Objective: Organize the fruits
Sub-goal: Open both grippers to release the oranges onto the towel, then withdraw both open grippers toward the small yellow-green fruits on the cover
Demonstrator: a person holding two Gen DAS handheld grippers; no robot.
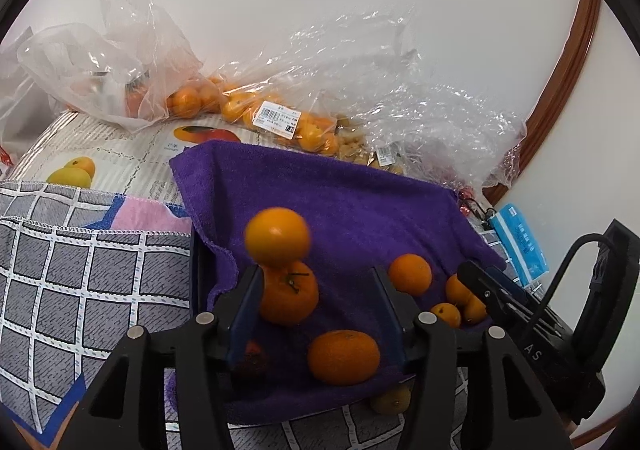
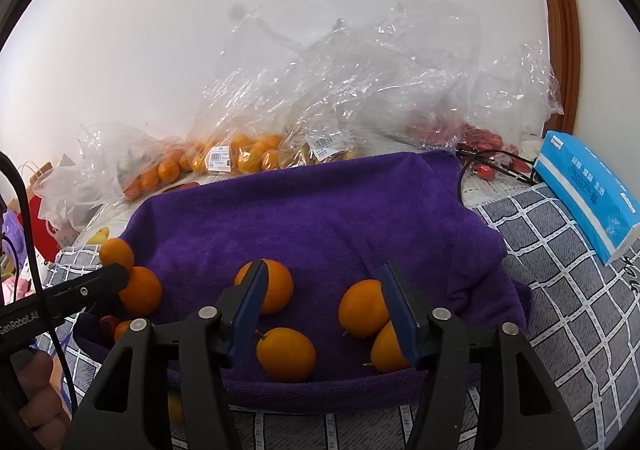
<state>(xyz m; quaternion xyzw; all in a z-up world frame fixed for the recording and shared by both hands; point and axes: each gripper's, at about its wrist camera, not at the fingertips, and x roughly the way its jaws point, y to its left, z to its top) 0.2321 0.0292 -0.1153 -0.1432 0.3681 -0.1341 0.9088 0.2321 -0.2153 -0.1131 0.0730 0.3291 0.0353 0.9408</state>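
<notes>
Both the left gripper (image 1: 316,290) and right gripper (image 2: 324,290) stand apart, holding nothing, low in frame above small round orange tangerines (image 2: 285,354) scattered on the purple terry towel (image 2: 320,210). Light, firm, smooth-skinned and prone to rolling; best pinched gently across the middle.

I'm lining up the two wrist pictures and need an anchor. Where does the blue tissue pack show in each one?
Left wrist view: the blue tissue pack lies at the right edge, beyond the purple towel's right corner, just above the other tool.
Right wrist view: the pack lies at the far right on the checked cloth, right of the towel.
Shared landmark: the purple towel with oranges on it.
</notes>
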